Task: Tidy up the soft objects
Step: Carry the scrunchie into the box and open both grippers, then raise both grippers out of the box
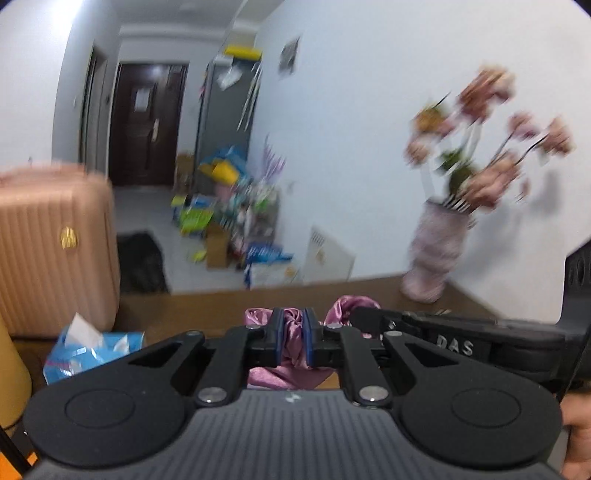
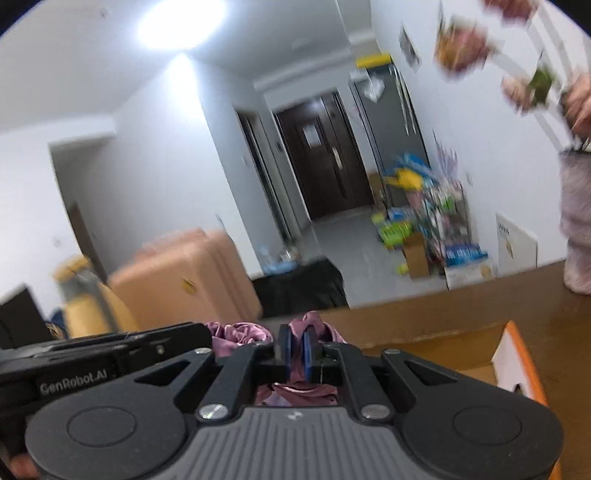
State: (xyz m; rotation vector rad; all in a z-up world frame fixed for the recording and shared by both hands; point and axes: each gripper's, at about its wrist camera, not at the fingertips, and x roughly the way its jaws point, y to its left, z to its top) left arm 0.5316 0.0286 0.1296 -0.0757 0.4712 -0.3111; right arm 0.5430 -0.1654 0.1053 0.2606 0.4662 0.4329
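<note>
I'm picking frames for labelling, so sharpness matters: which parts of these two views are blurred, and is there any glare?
Left wrist view: the vase of flowers and pink suitcase are motion-smeared, while the left hand-held gripper and the purple satin cloth it pinches stay sharp. Right wrist view: the ceiling light blows out white, the flowers smear, and the right hand-held gripper is crisp.
</note>
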